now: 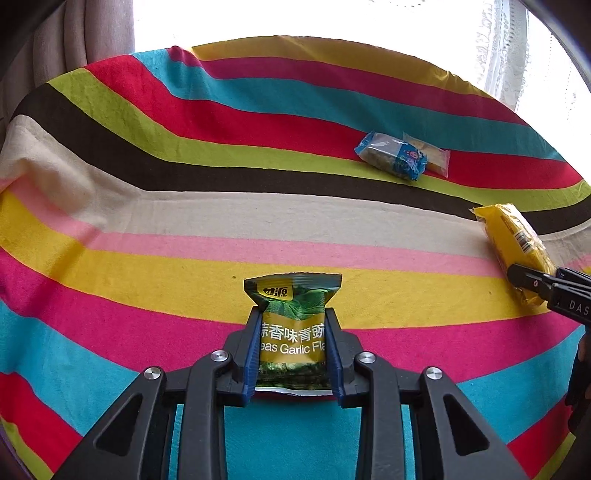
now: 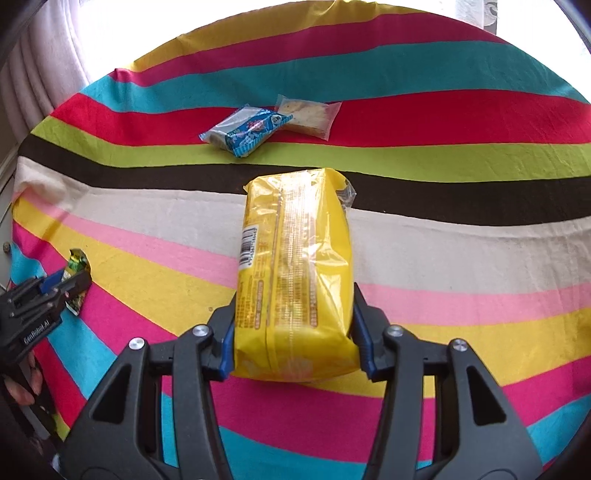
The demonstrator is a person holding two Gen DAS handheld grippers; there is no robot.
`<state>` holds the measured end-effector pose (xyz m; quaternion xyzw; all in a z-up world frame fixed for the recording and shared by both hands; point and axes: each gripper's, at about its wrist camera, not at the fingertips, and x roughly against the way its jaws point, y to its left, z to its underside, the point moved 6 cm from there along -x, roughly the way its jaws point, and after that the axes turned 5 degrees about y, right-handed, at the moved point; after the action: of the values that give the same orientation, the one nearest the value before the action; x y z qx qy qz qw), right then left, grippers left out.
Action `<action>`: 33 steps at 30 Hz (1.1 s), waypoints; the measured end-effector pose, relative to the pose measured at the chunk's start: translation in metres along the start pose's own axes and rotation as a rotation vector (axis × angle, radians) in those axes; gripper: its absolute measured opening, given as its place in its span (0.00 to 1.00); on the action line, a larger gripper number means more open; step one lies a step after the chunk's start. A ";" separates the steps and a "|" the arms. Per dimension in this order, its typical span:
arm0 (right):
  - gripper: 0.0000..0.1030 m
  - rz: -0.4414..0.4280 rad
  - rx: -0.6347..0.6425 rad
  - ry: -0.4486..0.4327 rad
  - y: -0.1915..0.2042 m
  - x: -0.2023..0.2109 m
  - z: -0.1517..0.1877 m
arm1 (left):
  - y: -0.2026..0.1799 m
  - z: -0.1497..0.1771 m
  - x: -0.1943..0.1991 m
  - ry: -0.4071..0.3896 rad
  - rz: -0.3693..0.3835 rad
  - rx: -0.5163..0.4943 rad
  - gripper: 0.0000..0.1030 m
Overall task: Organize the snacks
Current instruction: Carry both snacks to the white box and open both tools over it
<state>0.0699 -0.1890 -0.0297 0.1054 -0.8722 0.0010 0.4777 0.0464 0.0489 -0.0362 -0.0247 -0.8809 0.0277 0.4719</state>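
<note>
My left gripper [image 1: 293, 314] is shut on a green pack of garlic peas [image 1: 293, 332] and holds it over the striped cloth; it also shows at the left of the right wrist view [image 2: 75, 280]. My right gripper [image 2: 295, 291] is shut on a large yellow snack pack [image 2: 295, 266]; the pack also shows at the right edge of the left wrist view [image 1: 517, 243]. A blue snack pack [image 1: 393, 155] [image 2: 245, 131] and a clear pack with pale biscuits [image 1: 432, 153] [image 2: 308, 114] lie side by side, touching, on the red stripe at the far side.
A cloth of many coloured stripes [image 1: 184, 206] [image 2: 461, 229] covers the whole surface. Curtains [image 1: 74, 33] and a bright window stand behind its far edge.
</note>
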 end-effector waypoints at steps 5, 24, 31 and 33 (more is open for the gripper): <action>0.53 -0.019 -0.073 -0.005 0.013 0.024 0.010 | 0.003 0.019 0.018 0.003 0.009 -0.002 0.31; 0.53 -0.137 -0.037 -0.021 0.115 0.060 0.070 | 0.030 0.075 0.104 -0.073 0.005 0.065 0.31; 0.53 -0.162 0.017 -0.040 0.146 0.091 0.083 | 0.045 0.085 0.136 -0.117 -0.012 0.047 0.31; 0.53 -0.179 0.041 -0.048 0.156 0.100 0.082 | 0.050 0.086 0.146 -0.135 -0.021 0.042 0.31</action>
<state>-0.0797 -0.0633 0.0249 0.1929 -0.8702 -0.0263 0.4525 -0.1051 0.1065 0.0338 -0.0037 -0.9100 0.0430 0.4123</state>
